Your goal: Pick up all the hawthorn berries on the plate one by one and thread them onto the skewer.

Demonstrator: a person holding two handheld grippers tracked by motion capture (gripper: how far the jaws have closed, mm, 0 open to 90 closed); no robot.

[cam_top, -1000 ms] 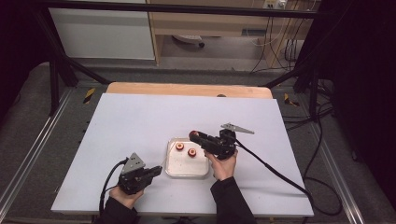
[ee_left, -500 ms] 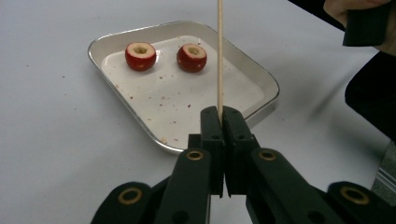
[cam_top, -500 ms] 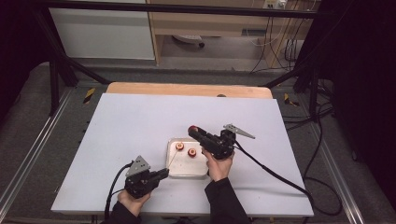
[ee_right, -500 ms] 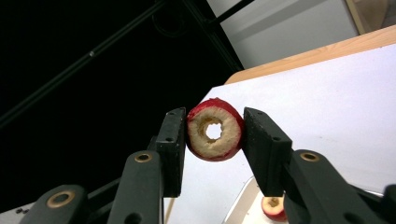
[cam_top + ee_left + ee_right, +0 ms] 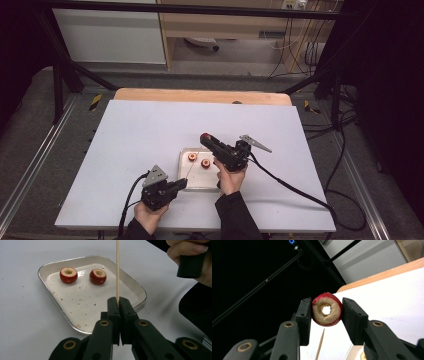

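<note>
Above the tray, my right gripper clamps a cored red fruit slice, hole facing me. At seven o'clock, my left gripper, pinched tight on the wooden skewer, has slid toward the tray's near edge, so threading looks next.

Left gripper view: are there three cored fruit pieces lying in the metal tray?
No, only two red cored fruit pieces lie in the metal tray, side by side near its far end.

Two cored fruits side by side in tray, tray on table, near its front edge
</note>
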